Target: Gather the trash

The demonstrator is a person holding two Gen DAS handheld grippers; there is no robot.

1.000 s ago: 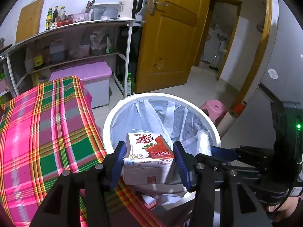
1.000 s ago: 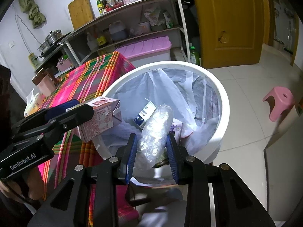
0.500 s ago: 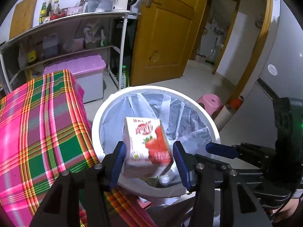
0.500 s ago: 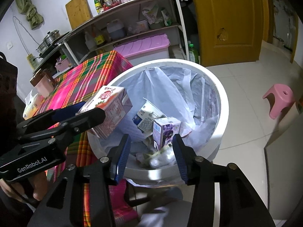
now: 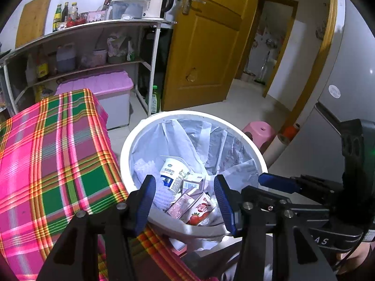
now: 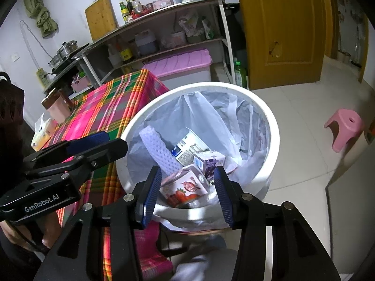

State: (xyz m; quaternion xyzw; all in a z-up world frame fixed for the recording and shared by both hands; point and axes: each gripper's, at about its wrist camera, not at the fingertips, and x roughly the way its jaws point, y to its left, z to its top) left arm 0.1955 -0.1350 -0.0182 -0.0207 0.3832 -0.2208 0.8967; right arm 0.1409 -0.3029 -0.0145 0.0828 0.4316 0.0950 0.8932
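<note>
Two empty grippers — left gripper, right gripper — spread above round white lined bin; red strawberry milk carton inside.

Light: you get even, cool indoor light | Glare: floor tiles | Focus: sharp | Edges: fisheye-bent, black corners

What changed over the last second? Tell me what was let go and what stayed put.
The left gripper released the strawberry milk carton; the right gripper released a crumpled clear plastic bottle. Both dropped into the white bin. The two pairs of jaws are now empty. The bin and the plaid tablecloth stayed put.
</note>
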